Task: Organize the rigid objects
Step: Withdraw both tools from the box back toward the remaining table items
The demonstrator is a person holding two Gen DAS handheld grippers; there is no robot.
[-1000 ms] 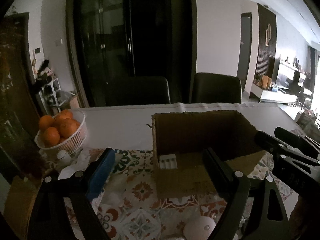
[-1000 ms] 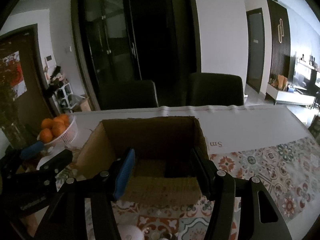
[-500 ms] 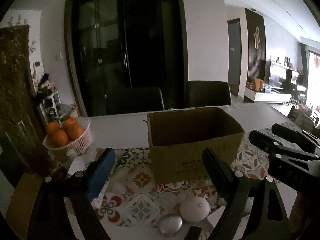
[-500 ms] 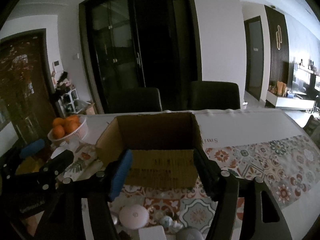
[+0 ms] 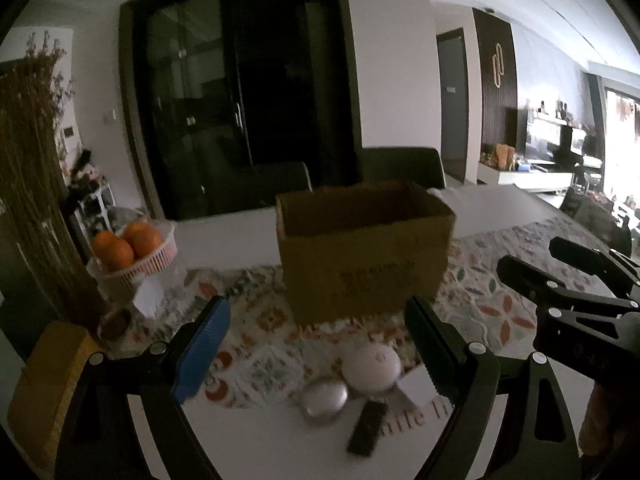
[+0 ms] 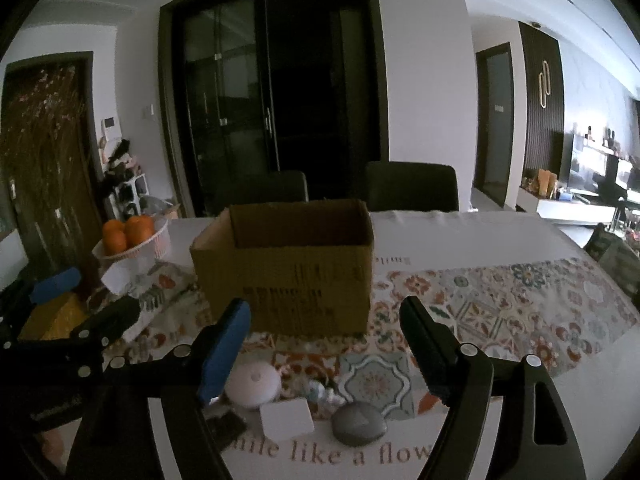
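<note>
Both my grippers hang over the near edge of the tabletop, jaws spread wide and holding nothing. The left gripper and the right gripper each frame the open cardboard box, which stands upright on the patterned runner at mid-table.

The loose pieces I take to be the things to sort lie in a tight cluster between me and the box: a white round puck, a white card, a grey oval pebble-shaped item, a small dark flat piece and some tiny bits by the runner's edge that are too blurred to name. None of them is in the box as far as I can see; its inside is hidden from this low angle.

My reading is that the next pick is about to start, and the crowding is the main hazard. The puck sits just beside the card and the dark piece, so a wide-open approach could nudge a neighbour off the near edge. The puck and the pebble look smooth and domed, so a pinch high on the curve may squirt them out. With two grippers so near each other, they could also collide. A basket of oranges stands well apart to the left.
</note>
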